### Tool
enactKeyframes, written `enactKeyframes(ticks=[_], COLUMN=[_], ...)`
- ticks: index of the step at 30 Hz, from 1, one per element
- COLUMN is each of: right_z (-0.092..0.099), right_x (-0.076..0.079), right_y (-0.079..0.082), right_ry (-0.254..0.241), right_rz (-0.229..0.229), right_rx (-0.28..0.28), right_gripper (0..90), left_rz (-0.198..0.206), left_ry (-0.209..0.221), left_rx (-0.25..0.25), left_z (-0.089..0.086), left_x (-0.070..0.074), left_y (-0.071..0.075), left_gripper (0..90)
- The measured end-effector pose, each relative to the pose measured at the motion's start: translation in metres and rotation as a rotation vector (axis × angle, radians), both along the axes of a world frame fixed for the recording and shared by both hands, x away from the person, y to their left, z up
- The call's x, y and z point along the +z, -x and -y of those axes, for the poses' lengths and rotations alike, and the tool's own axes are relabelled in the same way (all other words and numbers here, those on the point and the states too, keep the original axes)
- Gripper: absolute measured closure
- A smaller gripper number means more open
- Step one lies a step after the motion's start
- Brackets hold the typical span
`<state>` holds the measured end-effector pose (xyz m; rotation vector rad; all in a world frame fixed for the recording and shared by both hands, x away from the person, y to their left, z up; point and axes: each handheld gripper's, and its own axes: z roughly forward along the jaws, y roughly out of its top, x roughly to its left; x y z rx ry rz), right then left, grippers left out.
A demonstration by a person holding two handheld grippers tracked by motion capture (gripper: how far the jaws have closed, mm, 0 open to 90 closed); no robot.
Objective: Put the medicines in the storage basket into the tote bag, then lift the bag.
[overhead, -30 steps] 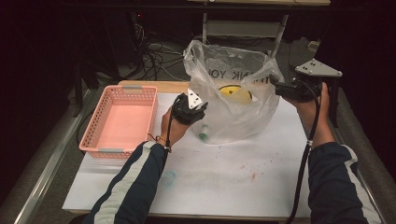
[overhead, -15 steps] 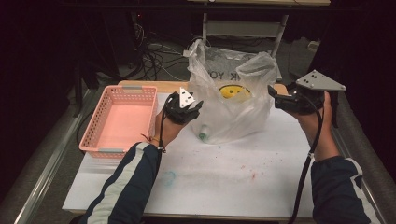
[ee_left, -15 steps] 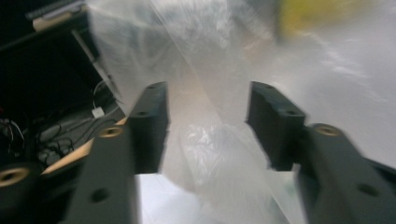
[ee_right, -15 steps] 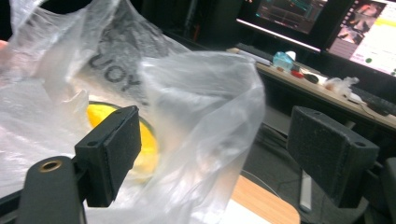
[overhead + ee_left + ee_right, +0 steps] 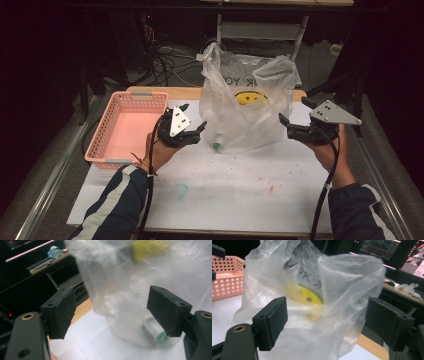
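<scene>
Both hands pulled back off the plastic bag; we've left hand-held gripper & right hand-held gripper wide open, empty, flanking it. Bag stands mid-table, left nearer.

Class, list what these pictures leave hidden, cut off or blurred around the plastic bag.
- Plastic bag lettering: high view, broken by folds, unreadable.
- Green-and-white item in it: left gripper view, clouded by plastic and partly behind a jaw.
- Yellow face print: right gripper view, blurred.
</scene>
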<state>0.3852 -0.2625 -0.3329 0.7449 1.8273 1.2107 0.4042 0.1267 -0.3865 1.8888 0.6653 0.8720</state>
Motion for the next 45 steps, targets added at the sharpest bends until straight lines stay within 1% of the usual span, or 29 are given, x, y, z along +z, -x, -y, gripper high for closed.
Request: enactKeyframes(ticks=[2,3,4,5,7,11,13,14,16,19,20,22,24,26,27,30,32,36,39,45], right_z=[-0.002,-0.002,-0.003,-0.003,-0.003,-0.003,-0.001,-0.001,0.000,0.002,0.003,0.005,0.006,0.007,0.007,0.007,0.007,0.006,0.005,0.005], right_x=[-0.007,-0.010,-0.014,-0.018,-0.022,-0.031,-0.035,-0.036,-0.039,-0.043,-0.045,-0.047,-0.050,-0.052,-0.053,-0.055,-0.057,-0.060,-0.062,-0.064], right_y=[0.001,0.001,0.001,0.002,0.002,0.004,0.005,0.005,0.007,0.013,0.015,0.020,0.025,0.028,0.030,0.034,0.036,0.040,0.044,0.053], right_ry=[-0.007,-0.004,0.000,0.000,-0.010,-0.010,-0.021,-0.020,-0.019,-0.019,-0.019,-0.030,-0.028,-0.020,-0.018,-0.011,-0.005,-0.003,0.012,0.011], right_rz=[-0.022,-0.030,-0.032,-0.039,-0.055,-0.076,-0.084,-0.086,-0.088,-0.095,-0.095,-0.096,-0.098,-0.107,-0.108,-0.109,-0.102,-0.105,-0.102,-0.096], right_rx=[0.013,0.015,0.013,0.019,0.022,0.029,0.031,0.029,0.030,0.030,0.026,0.026,0.020,0.027,0.022,0.024,0.019,0.022,0.025,0.035], right_gripper=[18.8,18.8,18.8,18.7,18.5,17.6,17.6,17.1,17.0,16.1,16.1,15.7,15.5,15.7,15.6,15.7,15.6,15.8,15.9,16.0], left_rz=[-0.008,-0.019,-0.021,-0.020,-0.027,-0.026,-0.012,-0.017,-0.012,-0.003,-0.004,0.000,-0.004,0.000,-0.002,0.001,-0.003,-0.009,-0.011,-0.017], left_ry=[0.018,0.021,0.021,0.022,0.037,0.046,0.042,0.047,0.051,0.046,0.047,0.046,0.037,0.036,0.038,0.030,0.020,0.012,0.004,-0.012], left_rx=[0.017,0.025,0.038,0.045,0.054,0.074,0.089,0.089,0.096,0.096,0.090,0.088,0.082,0.083,0.081,0.076,0.080,0.074,0.066,0.061], left_z=[-0.008,-0.011,-0.015,-0.018,-0.025,-0.036,-0.041,-0.044,-0.049,-0.056,-0.059,-0.063,-0.067,-0.070,-0.071,-0.074,-0.075,-0.079,-0.081,-0.084], left_x=[-0.004,-0.006,-0.008,-0.008,-0.009,-0.010,-0.010,-0.010,-0.010,-0.010,-0.010,-0.011,-0.012,-0.012,-0.013,-0.015,-0.017,-0.021,-0.023,-0.028], left_y=[0.000,-0.001,-0.002,-0.002,-0.002,-0.001,-0.001,0.000,0.004,0.012,0.016,0.023,0.028,0.033,0.035,0.040,0.043,0.048,0.053,0.063], left_gripper=[22.7,22.7,22.7,22.7,22.7,22.4,19.9,19.8,19.8,19.8,19.8,18.2,17.8,17.8,17.7,17.7,17.7,17.7,17.8,17.7])
